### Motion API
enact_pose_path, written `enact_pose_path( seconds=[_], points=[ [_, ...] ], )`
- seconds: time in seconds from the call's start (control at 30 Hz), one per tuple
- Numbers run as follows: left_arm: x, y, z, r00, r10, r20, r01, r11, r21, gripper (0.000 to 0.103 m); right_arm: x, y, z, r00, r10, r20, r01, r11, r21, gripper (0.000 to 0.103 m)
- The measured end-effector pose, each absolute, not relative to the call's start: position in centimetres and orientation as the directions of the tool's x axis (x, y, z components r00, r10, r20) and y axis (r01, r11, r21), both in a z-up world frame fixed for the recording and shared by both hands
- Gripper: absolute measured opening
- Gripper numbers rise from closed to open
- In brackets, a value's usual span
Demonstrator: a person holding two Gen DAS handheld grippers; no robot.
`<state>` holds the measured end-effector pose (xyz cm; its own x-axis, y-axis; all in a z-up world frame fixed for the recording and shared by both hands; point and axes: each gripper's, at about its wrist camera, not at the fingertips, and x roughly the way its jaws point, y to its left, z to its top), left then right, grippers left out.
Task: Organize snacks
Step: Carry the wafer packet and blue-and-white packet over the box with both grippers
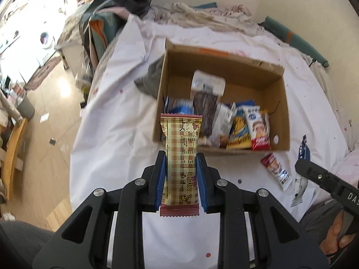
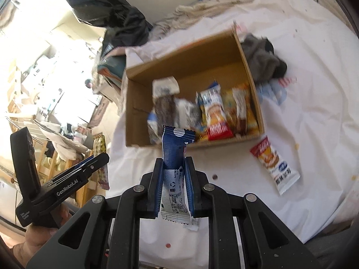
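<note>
My left gripper (image 1: pixel 181 157) is shut on a tan checked snack bar (image 1: pixel 181 157), held upright above the white sheet in front of the cardboard box (image 1: pixel 224 53). My right gripper (image 2: pixel 174 160) is shut on a blue and white snack packet (image 2: pixel 174 154), held just short of the box's (image 2: pixel 179 56) near wall. The box holds several packets standing along its near side. A red and white packet (image 1: pixel 276 170) lies on the sheet outside the box; it also shows in the right wrist view (image 2: pixel 274 164). The left gripper shows in the right wrist view (image 2: pixel 89 168) with its bar (image 2: pixel 99 150).
The box sits on a white sheet (image 1: pixel 116 116) over a bed. A grey cloth (image 2: pixel 262 60) lies beside the box. Another blue and white packet (image 1: pixel 304 152) lies at the right. Piled clothes (image 1: pixel 116 18) sit at the bed's far left. A wooden floor (image 1: pixel 49 103) lies to the left.
</note>
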<state>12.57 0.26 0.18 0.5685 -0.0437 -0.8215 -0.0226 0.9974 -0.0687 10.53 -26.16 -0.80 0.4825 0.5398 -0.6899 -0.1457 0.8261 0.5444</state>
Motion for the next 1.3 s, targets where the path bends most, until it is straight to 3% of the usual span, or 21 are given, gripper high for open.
enact_pose_path(
  seconds=[0.47,0.7,1.0,1.17,1.3],
  points=[
    [18.0,0.8,3.3,0.615,-0.063,-0.786,-0.010,0.996,-0.087,0.022,16.2,-26.2,2.8,0.546,0.556,-0.627,-0.193,0.812,0.551,0.019],
    [21.0,0.9,1.4,0.584,-0.100,-0.806,0.013,0.993,-0.114,0.022,19.6,-28.3,0.4,0.574,0.586,-0.572,-0.178,0.771,0.611,0.019],
    [22.4,1.4,-2.6,0.544,-0.135,-0.828,-0.007,0.986,-0.166,0.022,21.4,-27.7,-2.9,0.526,0.579,-0.622,-0.146,0.783,0.605,0.020],
    [23.2,0.9,-3.2,0.542,-0.074,-0.837,-0.021,0.995,-0.101,0.022,22.3,-26.4,-3.9,0.496,0.581,-0.645,-0.146,0.788,0.598,0.020],
    [23.5,0.1,-3.6,0.521,-0.111,-0.846,0.014,0.993,-0.121,0.022,23.1,-25.0,-4.7,0.467,0.588,-0.660,-0.150,0.789,0.596,0.020]
  ],
)
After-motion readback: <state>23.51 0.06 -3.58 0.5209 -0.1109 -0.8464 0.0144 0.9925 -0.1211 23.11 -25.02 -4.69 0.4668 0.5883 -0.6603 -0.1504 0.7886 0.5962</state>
